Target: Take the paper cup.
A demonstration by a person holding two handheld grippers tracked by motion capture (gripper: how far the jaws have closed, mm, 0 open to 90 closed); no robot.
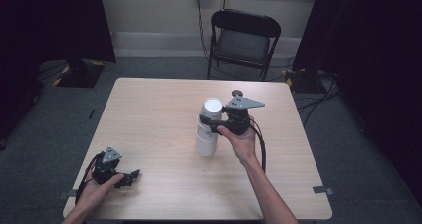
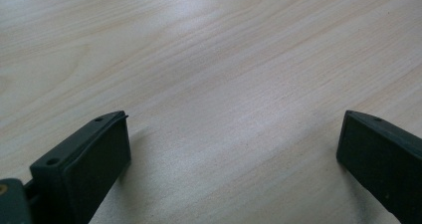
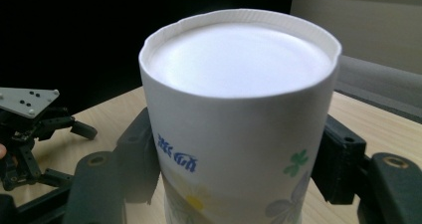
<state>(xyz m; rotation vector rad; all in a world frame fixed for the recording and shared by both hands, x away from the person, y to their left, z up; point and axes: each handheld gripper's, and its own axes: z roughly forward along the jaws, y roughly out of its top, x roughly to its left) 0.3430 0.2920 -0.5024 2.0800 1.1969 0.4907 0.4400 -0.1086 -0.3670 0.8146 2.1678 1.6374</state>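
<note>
An upside-down white paper cup [image 1: 213, 108] with blue print and flower marks sits on top of another white cup [image 1: 205, 143] that stands on the wooden table [image 1: 159, 109]. My right gripper [image 1: 213, 123] is shut on the upper cup's wall, coming in from the right. In the right gripper view the cup [image 3: 239, 94] stands base up between the two jaws of my right gripper [image 3: 239, 159], which press on its sides. My left gripper [image 1: 130, 178] rests low at the table's near left corner. It is open [image 2: 234, 134] over bare wood, with nothing between its fingers.
A black folding chair [image 1: 244, 40] stands beyond the table's far edge. Dark curtains [image 1: 50, 20] hang at both sides, and cables [image 1: 318, 102] lie on the grey floor at the right. The left gripper [image 3: 27, 129] shows at the left of the right gripper view.
</note>
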